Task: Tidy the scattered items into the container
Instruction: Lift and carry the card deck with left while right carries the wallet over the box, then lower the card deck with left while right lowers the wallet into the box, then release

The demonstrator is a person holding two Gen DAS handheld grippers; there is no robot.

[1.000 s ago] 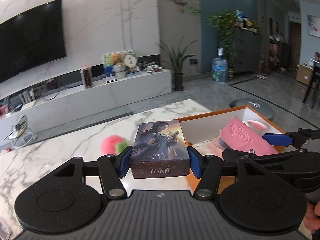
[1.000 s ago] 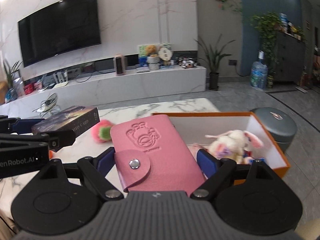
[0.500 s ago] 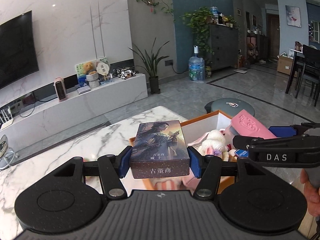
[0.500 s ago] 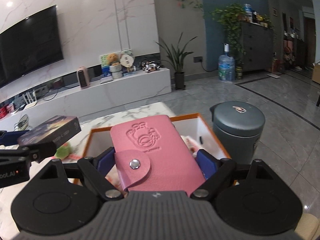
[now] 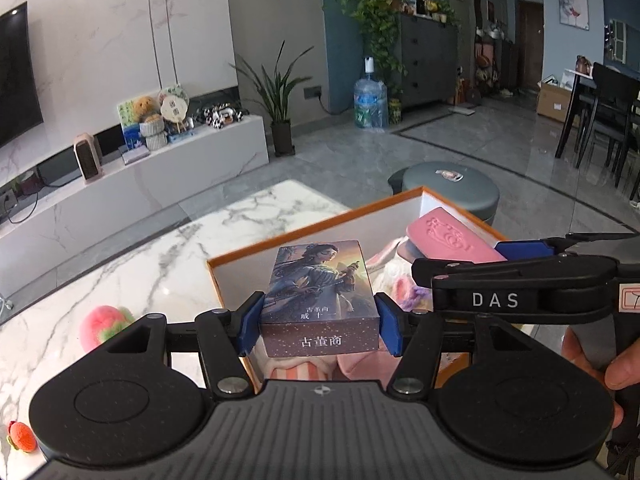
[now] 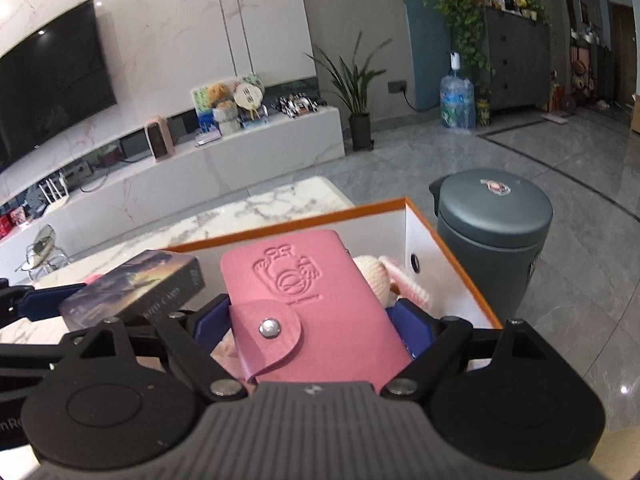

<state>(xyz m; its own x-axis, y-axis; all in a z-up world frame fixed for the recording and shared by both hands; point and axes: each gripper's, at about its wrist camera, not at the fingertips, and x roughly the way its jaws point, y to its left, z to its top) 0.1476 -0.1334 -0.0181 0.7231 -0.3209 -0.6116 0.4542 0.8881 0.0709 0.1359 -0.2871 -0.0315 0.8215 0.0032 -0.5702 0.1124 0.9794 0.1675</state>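
Left tool (image 5: 319, 329) gripping card box (image 5: 319, 292), right tool (image 6: 311, 330) seemingly clamping wallet (image 6: 310, 304) (pink)

wrist views, angled down, sharing orange box (image 5: 312, 222)

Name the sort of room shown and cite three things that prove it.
Very likely a home living room: a wall-mounted black television, a long white marble media console beneath it, and a leafy potted floor plant.

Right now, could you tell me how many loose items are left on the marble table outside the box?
2 visible: a pink-and-green plush ball left of the orange box, and a small red-orange toy at the near-left edge. The left gripper's body hides part of the table, so others may be hidden.
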